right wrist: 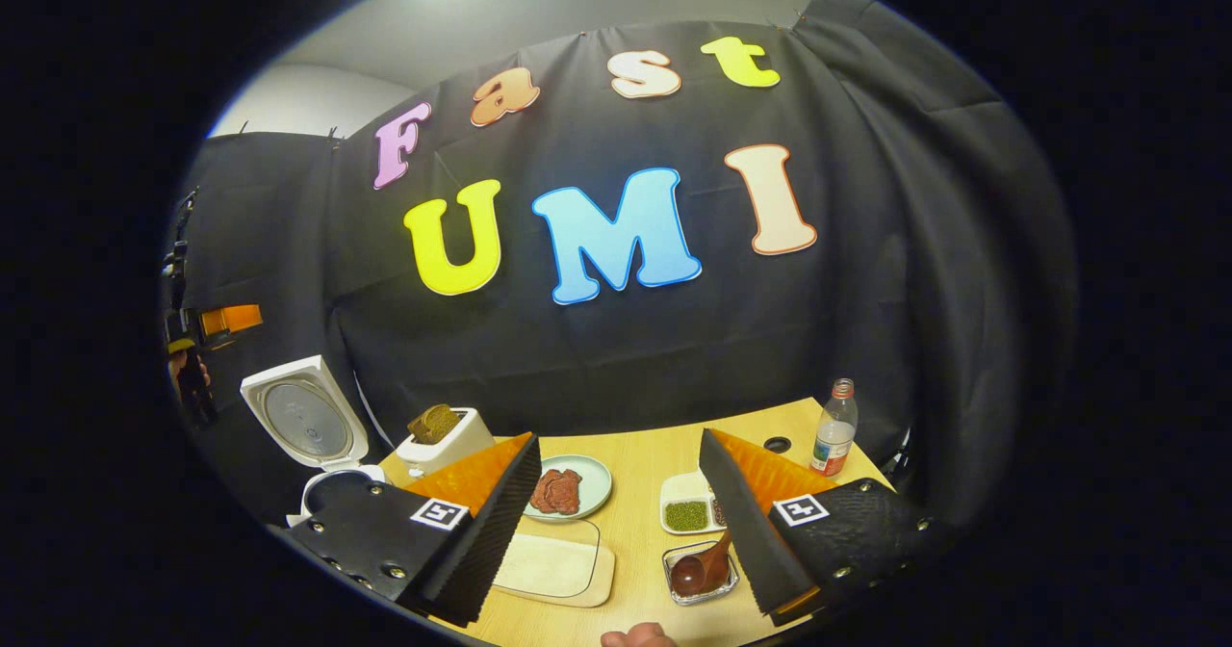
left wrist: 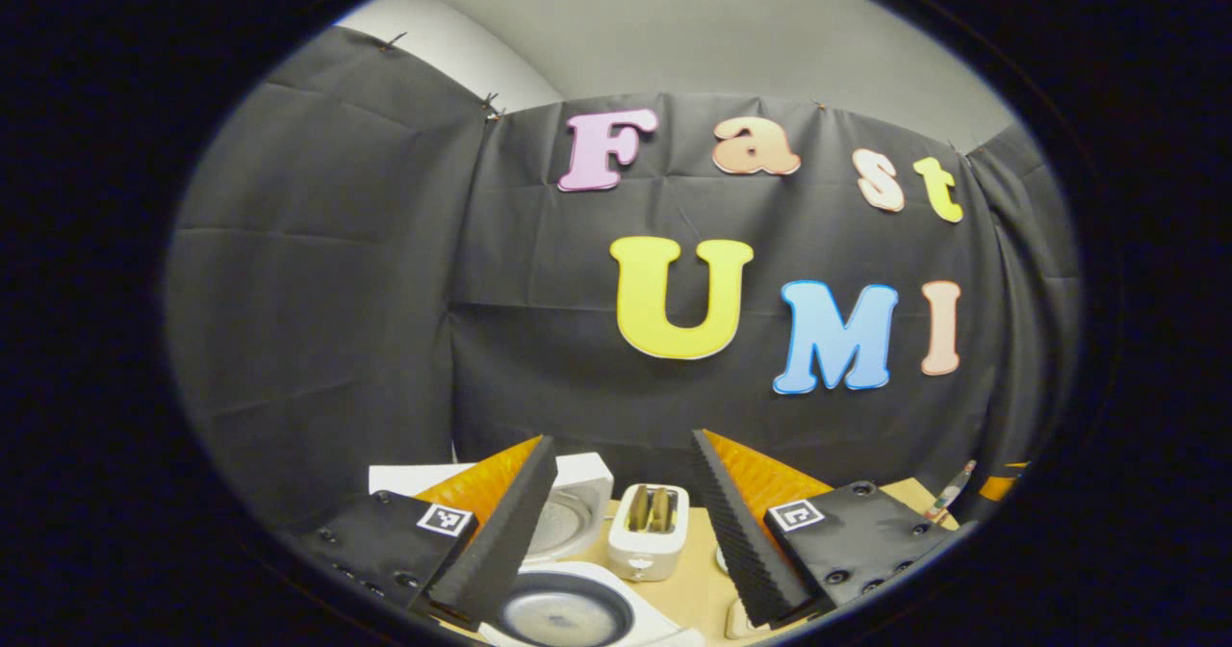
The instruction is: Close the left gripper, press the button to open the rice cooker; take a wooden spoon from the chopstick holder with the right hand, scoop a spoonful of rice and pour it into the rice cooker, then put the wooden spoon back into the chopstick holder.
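**Cooker open, both grippers spread, spoon lying in a dish**

In the left gripper view, the left gripper [left wrist: 621, 531] stands with its jaws wide apart and nothing between them. Just below and ahead of its fingers sits the rice cooker [left wrist: 568, 608], lid raised behind the dark inner pot. Beyond that, between the two fingers, is a white toaster [left wrist: 650, 530] on the wooden table [left wrist: 698, 584].

In the right gripper view, the right gripper [right wrist: 621, 531] is also spread wide and holds nothing. The wooden spoon [right wrist: 701, 568] lies in a small clear dish [right wrist: 674, 558] just inside its right finger, bowl downward; whether it touches the finger I cannot tell. Ahead, between the fingers, sits a plate [right wrist: 597, 478] with reddish food, and nearer, a wooden board [right wrist: 553, 570]. A white tray of green beans [right wrist: 685, 515] lies beside the right finger. Far off to the left the rice cooker stands with its lid up, and a bottle [right wrist: 834, 430] stands beyond the right finger.
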A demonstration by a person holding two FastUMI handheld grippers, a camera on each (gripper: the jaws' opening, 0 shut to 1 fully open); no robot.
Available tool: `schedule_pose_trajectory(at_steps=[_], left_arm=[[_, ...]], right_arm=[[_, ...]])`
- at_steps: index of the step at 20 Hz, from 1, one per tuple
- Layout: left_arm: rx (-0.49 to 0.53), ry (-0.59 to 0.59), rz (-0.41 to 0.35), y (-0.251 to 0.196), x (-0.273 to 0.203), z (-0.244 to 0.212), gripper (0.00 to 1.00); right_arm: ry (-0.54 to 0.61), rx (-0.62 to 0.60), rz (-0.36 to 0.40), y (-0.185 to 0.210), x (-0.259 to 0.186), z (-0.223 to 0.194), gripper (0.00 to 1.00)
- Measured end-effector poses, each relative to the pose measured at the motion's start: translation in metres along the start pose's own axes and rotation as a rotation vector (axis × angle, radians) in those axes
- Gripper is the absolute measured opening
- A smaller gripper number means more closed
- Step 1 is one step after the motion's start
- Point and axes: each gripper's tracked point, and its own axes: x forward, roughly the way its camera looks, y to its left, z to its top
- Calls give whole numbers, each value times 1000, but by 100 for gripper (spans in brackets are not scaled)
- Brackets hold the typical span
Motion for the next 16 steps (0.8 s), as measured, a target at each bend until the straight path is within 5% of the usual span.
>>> schedule_pose_trajectory(at_steps=[8,16], left_arm=[[-32,15,70,43,36,5,96],[-103,164,169,102,119,-60,97]], right_arm=[[9,18,-27,1,5,0,100],[28,23,-61,0,6,-5,100]])
